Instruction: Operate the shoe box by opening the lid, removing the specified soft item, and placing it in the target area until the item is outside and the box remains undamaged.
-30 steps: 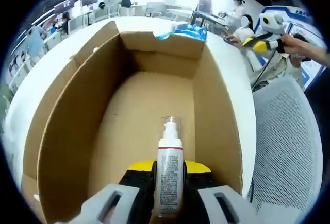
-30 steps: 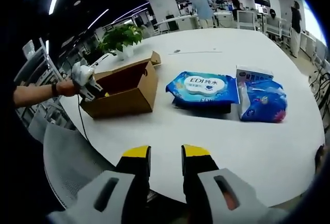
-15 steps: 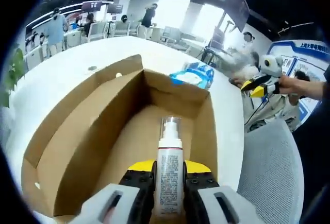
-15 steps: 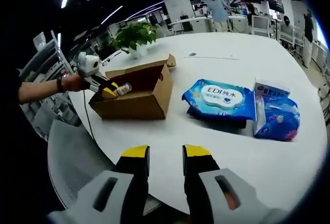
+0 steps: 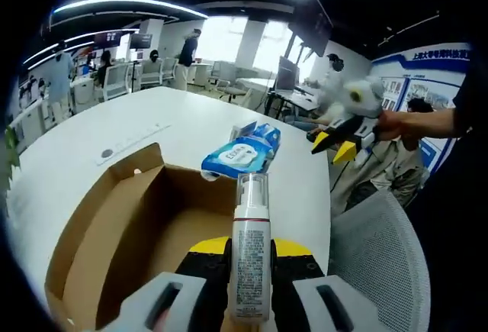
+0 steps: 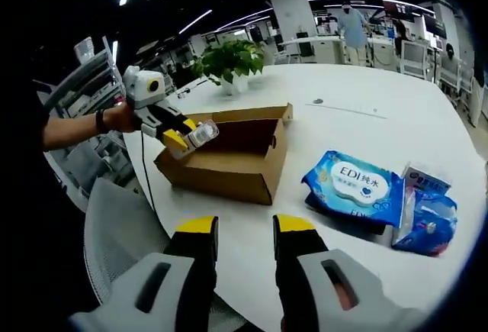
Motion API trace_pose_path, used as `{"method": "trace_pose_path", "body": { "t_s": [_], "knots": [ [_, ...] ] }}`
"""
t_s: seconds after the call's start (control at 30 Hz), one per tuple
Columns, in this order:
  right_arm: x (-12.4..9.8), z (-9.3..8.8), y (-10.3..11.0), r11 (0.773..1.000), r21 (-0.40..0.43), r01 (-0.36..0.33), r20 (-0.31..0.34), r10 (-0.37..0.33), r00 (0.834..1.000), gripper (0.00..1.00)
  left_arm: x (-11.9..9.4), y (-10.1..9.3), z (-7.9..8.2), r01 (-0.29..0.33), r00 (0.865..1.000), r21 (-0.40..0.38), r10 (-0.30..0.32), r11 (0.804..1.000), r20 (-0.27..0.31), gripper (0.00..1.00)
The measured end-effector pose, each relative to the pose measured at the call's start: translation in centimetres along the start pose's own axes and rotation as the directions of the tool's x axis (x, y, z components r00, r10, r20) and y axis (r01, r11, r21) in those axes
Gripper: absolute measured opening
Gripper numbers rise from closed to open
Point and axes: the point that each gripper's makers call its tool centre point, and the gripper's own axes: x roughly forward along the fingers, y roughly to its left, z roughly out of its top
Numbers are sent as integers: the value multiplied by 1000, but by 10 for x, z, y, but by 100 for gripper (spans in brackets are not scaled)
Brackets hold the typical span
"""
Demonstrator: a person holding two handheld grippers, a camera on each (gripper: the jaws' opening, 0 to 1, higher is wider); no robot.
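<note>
Your left gripper (image 5: 251,252) was clamped on the pump bottle (image 5: 250,248), nozzle toward 12 o'clock, held above the open cardboard box (image 5: 114,248). Your right gripper (image 6: 240,229) held nothing, jaws slightly parted.

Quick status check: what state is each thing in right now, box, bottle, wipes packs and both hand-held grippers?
Cardboard box: open, upright on the table.
Pump bottle: clamped in the left hand-held gripper, lifted above the box.
Right hand-held gripper: empty, jaws slightly apart.
Wipes packs: lying flat on the table, sealed.
</note>
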Motion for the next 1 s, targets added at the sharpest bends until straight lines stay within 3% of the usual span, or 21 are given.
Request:
{"method": "trace_pose_path", "body": {
  "t_s": [0.37, 0.7, 1.0],
  "knots": [
    [12, 36, 43, 980, -139, -141, 6, 143, 990, 31, 12, -46, 15, 122, 992, 101, -120, 987, -25, 19],
    [20, 36, 69, 948, -205, -243, -35, 241, 970, 33, 13, -78, 26, 222, 975, 150, -221, 963, -24, 19],
    [20, 35, 95, 905, -254, -340, -61, 336, 940, 30, 12, -105, 33, 322, 946, 215, -321, 922, -39, 19]
  ]
}}
